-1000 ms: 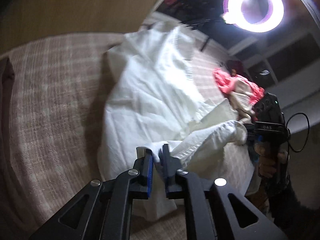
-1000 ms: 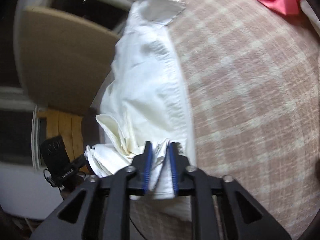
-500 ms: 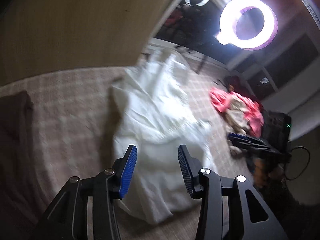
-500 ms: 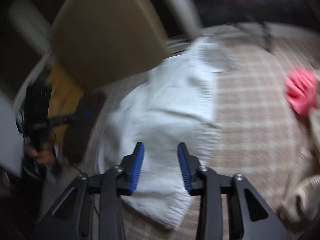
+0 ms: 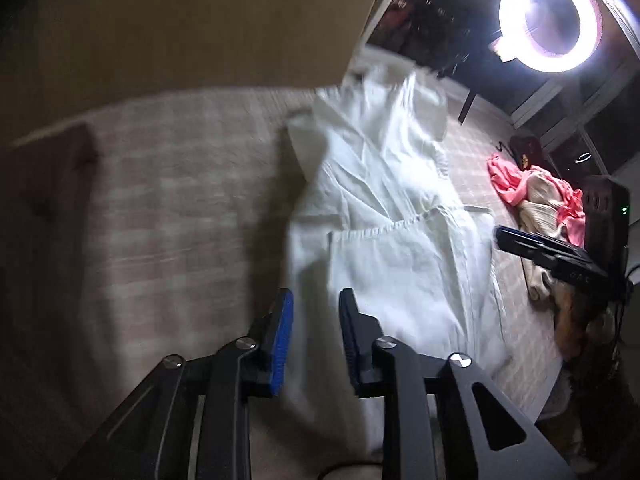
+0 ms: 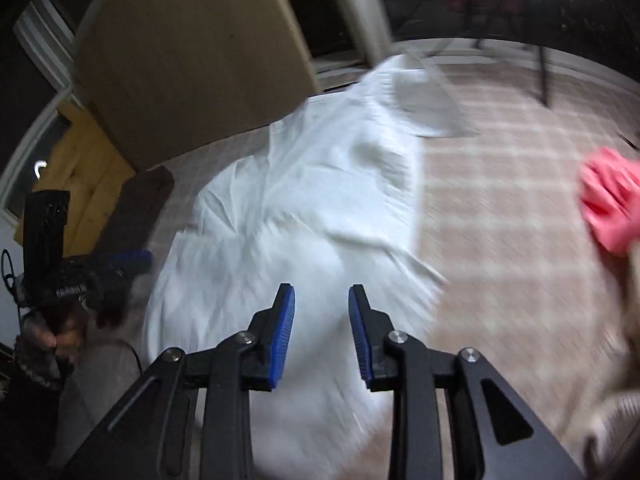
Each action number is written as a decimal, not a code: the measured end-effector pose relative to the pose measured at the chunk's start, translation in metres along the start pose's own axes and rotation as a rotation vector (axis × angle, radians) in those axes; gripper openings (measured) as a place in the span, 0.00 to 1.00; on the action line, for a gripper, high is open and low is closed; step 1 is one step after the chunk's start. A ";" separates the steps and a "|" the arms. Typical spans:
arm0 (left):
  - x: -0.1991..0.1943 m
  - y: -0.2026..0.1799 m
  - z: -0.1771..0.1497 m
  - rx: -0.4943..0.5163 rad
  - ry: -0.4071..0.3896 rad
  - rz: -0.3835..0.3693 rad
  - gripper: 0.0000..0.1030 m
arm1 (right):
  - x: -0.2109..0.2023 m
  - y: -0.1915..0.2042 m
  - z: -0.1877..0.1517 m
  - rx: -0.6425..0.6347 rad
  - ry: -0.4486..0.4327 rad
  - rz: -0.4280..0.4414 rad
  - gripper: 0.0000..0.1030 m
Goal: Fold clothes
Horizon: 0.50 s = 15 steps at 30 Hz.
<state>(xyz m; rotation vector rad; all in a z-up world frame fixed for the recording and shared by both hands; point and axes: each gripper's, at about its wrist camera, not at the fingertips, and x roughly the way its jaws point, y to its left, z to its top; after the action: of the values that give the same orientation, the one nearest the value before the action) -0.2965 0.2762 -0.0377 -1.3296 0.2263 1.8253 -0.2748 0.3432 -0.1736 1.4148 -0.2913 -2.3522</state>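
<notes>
On the checked bedcover (image 5: pixel 168 208) lies a white garment (image 5: pixel 384 216), spread lengthwise with a flap doubled over its near half; a hemmed edge crosses it in the left wrist view. Its long axis runs from the near edge of the bed, by the grippers, away toward the far end near the tan board (image 5: pixel 180 24). The narrower end points far, the wider end points near. Which end is collar or hem I cannot tell because of blur.

Left gripper (image 5: pixel 314 334) hangs over the near left edge of the cloth, jaws apart, nothing between them. Right gripper (image 6: pixel 321 334) hangs over the near middle of the cloth, jaws apart too, also empty. Neither one touches the fabric as far as I can see.

Step, as a judgement: between folds, with one lengthwise fold lying in place and both tools free. Any further fold would call for both tools to pinch an edge or corners together and carry it evenly, keeping the hem line straight. Thin cloth, likely to bunch.

A pink garment (image 5: pixel 520 184) and a pale one (image 5: pixel 544 200) lie well apart to the right. A ring light (image 5: pixel 550 20) glares above.
</notes>
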 end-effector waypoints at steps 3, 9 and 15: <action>-0.020 0.007 -0.019 -0.023 -0.021 -0.034 0.27 | -0.028 -0.020 -0.038 0.074 -0.011 0.040 0.27; 0.000 -0.024 -0.068 0.115 0.060 -0.025 0.27 | -0.027 0.000 -0.114 0.017 0.051 -0.004 0.27; 0.019 -0.034 -0.071 0.176 0.089 -0.023 0.27 | -0.005 0.021 -0.123 -0.071 0.090 -0.037 0.27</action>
<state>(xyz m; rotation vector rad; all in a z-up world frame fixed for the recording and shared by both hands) -0.2239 0.2660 -0.0725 -1.2858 0.4083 1.6879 -0.1595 0.3284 -0.2197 1.4988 -0.1566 -2.2967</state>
